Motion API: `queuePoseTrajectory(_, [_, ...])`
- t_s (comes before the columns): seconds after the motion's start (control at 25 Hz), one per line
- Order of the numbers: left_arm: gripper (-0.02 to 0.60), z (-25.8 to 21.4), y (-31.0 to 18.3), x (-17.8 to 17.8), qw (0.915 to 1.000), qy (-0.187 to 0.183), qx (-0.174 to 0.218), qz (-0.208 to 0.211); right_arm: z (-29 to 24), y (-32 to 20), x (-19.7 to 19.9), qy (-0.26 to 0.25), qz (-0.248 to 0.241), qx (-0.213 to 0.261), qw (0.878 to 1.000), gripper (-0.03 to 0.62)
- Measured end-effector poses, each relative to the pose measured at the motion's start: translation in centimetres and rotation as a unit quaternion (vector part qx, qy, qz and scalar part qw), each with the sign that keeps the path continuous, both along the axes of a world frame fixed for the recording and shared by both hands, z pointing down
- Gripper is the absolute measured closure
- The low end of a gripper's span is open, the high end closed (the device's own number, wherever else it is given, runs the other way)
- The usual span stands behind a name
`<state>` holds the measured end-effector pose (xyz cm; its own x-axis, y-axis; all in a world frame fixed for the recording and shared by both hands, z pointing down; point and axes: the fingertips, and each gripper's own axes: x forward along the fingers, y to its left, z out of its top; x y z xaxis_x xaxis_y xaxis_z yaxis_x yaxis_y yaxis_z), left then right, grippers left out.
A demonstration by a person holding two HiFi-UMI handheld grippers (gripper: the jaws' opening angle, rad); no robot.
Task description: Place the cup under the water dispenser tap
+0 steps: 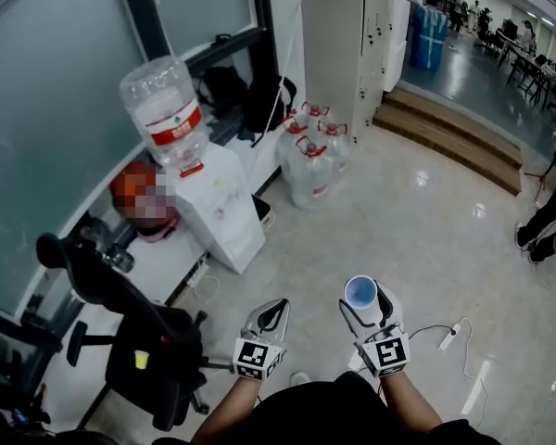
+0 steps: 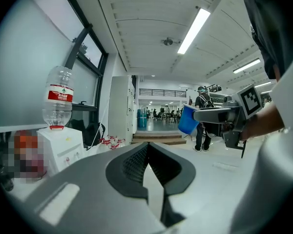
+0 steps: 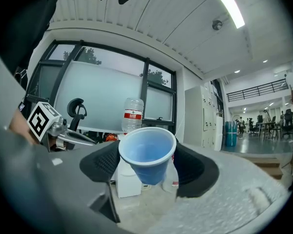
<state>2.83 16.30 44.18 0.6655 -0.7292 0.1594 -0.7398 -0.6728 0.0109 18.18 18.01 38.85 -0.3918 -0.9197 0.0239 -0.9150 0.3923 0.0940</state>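
In your right gripper (image 1: 362, 306), the jaws pinch the blue cup (image 3: 147, 152) by its sides, well apart from the water dispenser (image 1: 218, 202) ahead. Your left gripper (image 1: 276, 315) carries nothing, its jaws pressed together.

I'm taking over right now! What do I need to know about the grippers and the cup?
Right hand-held gripper: shut on the blue plastic cup.
Left hand-held gripper: jaws together, holding nothing.
White water dispenser with a clear bottle on top: ahead on the left, across the floor.
Done: cup picked up.
Left: carry it over, set it under the tap.
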Motion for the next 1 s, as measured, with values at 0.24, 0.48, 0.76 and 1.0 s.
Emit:
queuePoseTrajectory(0.24, [0.565, -0.2, -0.6, -0.8, 1.0, 0.002, 0.001, -0.001, -0.2, -0.9, -1.0, -0.001, -0.01, -0.007, 1.0, 0.252])
queuePoseTrajectory(0.48, [0.565, 0.3, -2.2, -0.7, 0.9999, 0.0, -0.006, -0.011, 0.3, -3.4, -0.7, -0.004, -0.018, -0.018, 1.0, 0.252])
queuePoseTrajectory(0.76, [0.565, 0.4, -5.9, 0.1, 0.9992, -0.004, -0.011, -0.038, 0.2, -8.1, 0.9, -0.002, -0.035, -0.021, 0.999, 0.252])
queuePoseTrajectory(1.0, [0.565, 0.1, -8.8, 1.0, 0.9978, -0.01, -0.011, -0.065, 0.8, -11.6, 2.4, 0.0, -0.057, -0.029, 0.998, 0.252])
